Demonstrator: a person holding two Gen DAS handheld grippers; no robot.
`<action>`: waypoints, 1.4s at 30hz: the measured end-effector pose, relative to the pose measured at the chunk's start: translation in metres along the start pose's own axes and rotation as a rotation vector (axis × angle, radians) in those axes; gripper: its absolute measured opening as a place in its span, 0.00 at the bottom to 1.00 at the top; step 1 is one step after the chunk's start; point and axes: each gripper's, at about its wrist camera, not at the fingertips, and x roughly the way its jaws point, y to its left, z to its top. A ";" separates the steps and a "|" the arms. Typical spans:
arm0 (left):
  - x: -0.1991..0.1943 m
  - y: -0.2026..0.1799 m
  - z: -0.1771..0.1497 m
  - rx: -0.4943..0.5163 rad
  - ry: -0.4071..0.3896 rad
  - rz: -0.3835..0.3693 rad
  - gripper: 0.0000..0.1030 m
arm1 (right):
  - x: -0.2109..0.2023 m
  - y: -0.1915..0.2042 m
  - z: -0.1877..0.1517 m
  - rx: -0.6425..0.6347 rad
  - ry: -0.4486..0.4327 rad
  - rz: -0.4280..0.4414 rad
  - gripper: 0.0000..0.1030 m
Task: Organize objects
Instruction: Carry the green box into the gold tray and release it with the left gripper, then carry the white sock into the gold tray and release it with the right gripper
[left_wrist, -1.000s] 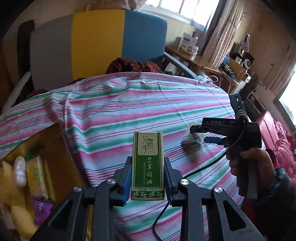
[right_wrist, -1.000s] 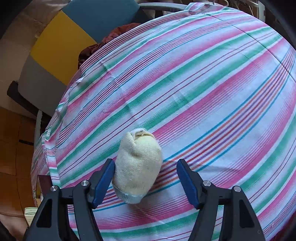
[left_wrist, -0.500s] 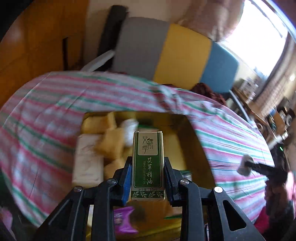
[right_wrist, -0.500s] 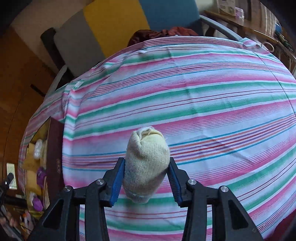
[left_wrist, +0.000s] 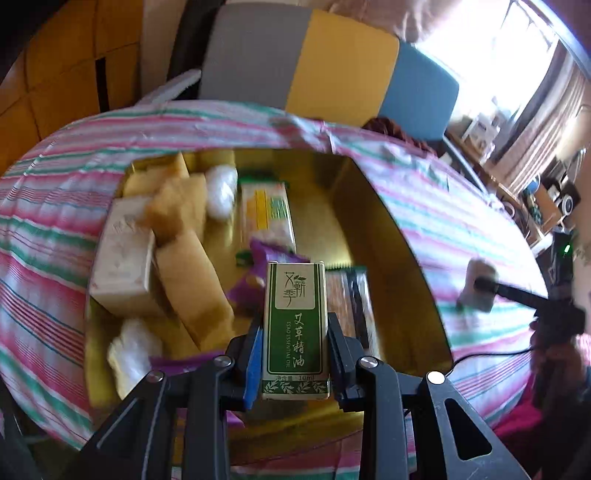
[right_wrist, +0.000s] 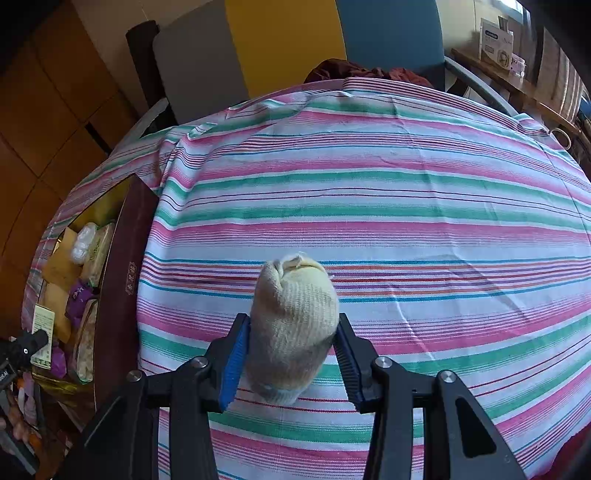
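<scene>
Green essential-oil carton (left_wrist: 295, 332): pinched upright between the pads of the left gripper (left_wrist: 293, 354), long axis standing along the fingers, printed face toward the camera. Pads press both narrow sides; grip looks square.

Carton hangs directly over the open gold-lined box (left_wrist: 391, 236), above its near half. Box already holds tan blocks (left_wrist: 192, 291), a white carton (left_wrist: 123, 266), cotton-like white wads (left_wrist: 221, 190), a yellow-green wafer pack (left_wrist: 267, 212), purple wrappers (left_wrist: 255, 280) and a dark-striped packet (left_wrist: 351, 299). Free floor shows along the right side of the box, right of the striped packet.

Key relation: the drop spot lies straight below and slightly ahead of the left gripper. Judgement: the next move is a short descent and release. Risk: an upright release onto the purple wrappers would probably topple the carton.

Rolled cream sock (right_wrist: 291, 325): clamped in the right gripper (right_wrist: 291, 354), whose jaws have just closed on it, roll axis pointing away from the camera, held over the striped cloth (right_wrist: 406, 206). The box sits at the far left in the right wrist view (right_wrist: 122, 280), well apart from the sock. The left hand is therefore nearer the box; the right has a long sideways carry ahead.

Left wrist view, right edge: right gripper and sock appear small and blurred.
</scene>
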 end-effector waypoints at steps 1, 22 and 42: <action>0.004 -0.001 -0.004 0.009 0.002 0.019 0.30 | 0.000 0.000 0.000 0.001 -0.001 0.000 0.44; 0.013 0.005 -0.028 0.043 -0.022 0.055 0.42 | -0.026 0.044 0.013 -0.062 -0.073 0.023 0.44; -0.040 0.056 -0.024 -0.073 -0.183 0.092 0.57 | 0.070 0.247 0.052 -0.497 0.067 -0.022 0.46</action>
